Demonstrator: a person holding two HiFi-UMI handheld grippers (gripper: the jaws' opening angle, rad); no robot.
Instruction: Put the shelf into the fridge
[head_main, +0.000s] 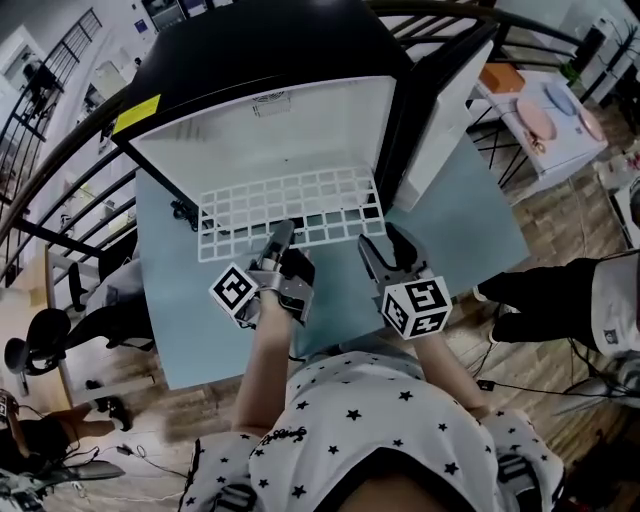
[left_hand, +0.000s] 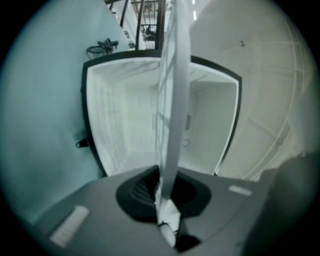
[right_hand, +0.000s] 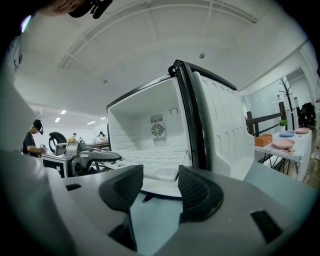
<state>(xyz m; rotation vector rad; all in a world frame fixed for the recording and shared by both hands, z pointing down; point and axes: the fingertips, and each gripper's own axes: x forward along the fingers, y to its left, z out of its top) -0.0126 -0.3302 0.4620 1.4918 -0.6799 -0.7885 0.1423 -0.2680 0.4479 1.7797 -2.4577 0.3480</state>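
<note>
A small black fridge (head_main: 270, 60) stands on a light blue table (head_main: 460, 220), its door (head_main: 440, 110) swung open to the right. The white wire shelf (head_main: 290, 205) lies flat at the mouth of the white interior, with its back part inside. My left gripper (head_main: 277, 240) is shut on the shelf's front edge; in the left gripper view the shelf (left_hand: 175, 100) runs edge-on from between the jaws into the fridge (left_hand: 130, 115). My right gripper (head_main: 385, 243) is open and holds nothing, just off the shelf's front right corner. In the right gripper view the shelf (right_hand: 155, 165) lies ahead.
A white side table (head_main: 545, 115) with plates and an orange box stands to the right, beyond the door. A dark railing (head_main: 60, 150) curves round behind and left of the table. A person's dark shoe (head_main: 540, 300) rests on the wooden floor at right.
</note>
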